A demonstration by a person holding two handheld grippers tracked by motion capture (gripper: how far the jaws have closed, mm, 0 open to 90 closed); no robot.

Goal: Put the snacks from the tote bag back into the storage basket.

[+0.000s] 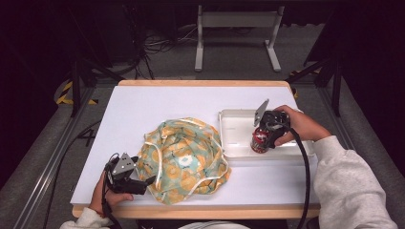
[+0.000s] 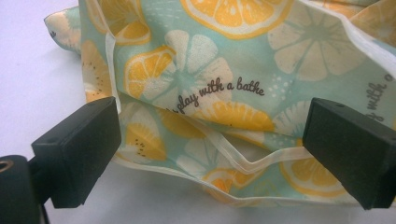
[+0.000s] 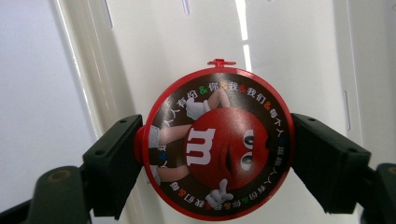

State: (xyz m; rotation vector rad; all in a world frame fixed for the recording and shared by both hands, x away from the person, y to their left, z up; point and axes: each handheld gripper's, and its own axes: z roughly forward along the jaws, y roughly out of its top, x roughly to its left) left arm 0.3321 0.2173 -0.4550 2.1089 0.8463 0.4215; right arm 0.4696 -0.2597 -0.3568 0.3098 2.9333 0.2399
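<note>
A round candy can (image 1: pixel 260 142) with a red cartoon lid (image 3: pixel 219 144) stands upright in a white tray (image 1: pixel 230 116). My right gripper (image 1: pixel 263 134) comes down on it from above. In the right gripper view its gripper (image 3: pixel 217 151) has one pad against each side of the lid's rim, with no gap showing. A fabric bag (image 1: pixel 184 160) printed with lemon slices on pale green lies crumpled at the table's front middle. My left gripper (image 1: pixel 146 183) lies low at the bag's left front edge. Its jaws (image 2: pixel 210 154) stand wide apart, with the bag's white-trimmed hem (image 2: pixel 233 161) loose between them.
The white table top (image 1: pixel 143 105) has bare room at the back and left. The tray's pale wall (image 3: pixel 79 70) runs close beside the can. A grey metal stand (image 1: pixel 236 21) and cables sit on the floor beyond the table's far edge.
</note>
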